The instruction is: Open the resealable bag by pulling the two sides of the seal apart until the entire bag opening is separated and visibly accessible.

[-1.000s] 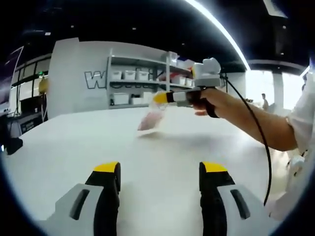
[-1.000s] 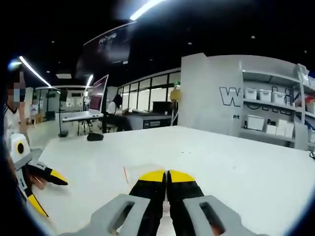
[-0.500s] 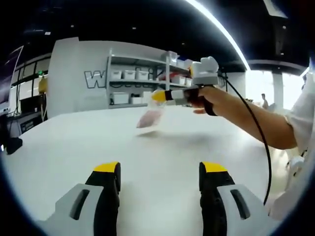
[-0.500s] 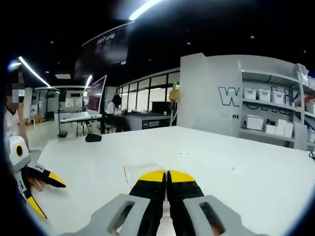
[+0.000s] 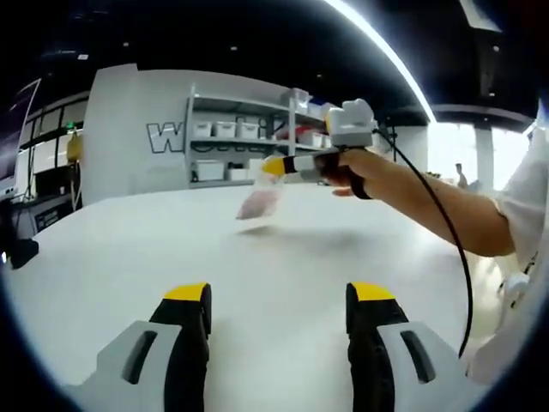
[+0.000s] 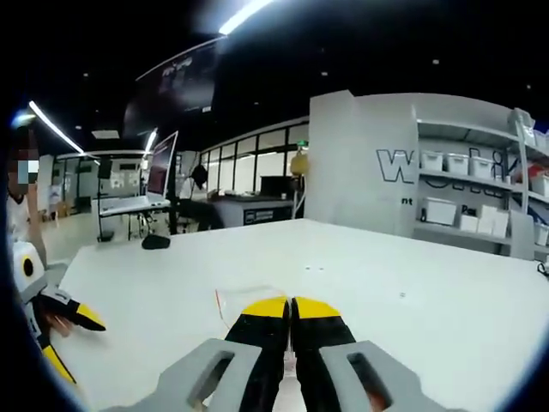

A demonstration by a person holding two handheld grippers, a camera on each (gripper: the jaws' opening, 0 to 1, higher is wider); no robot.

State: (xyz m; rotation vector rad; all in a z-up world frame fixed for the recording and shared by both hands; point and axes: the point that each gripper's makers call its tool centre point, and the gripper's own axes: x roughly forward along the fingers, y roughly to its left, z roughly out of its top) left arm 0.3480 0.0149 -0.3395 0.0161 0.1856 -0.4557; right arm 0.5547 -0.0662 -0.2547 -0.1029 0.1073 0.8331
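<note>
right gripper (image 6: 290, 302) jaws pinching bag (image 5: 259, 204), left gripper (image 5: 279, 293) jaws apart

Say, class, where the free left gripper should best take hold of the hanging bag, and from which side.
Probably the top seal edge of the bag, beside the right gripper that pinches it. The bag hangs clear above the table, so the open left gripper can approach level from its own side.

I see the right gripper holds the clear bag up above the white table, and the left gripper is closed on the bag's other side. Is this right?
Not quite. The left gripper is open and holds nothing; its jaws stand apart over the white table, away from the bag, as the left gripper view shows. The right gripper does hold the clear bag up above the table.
</note>
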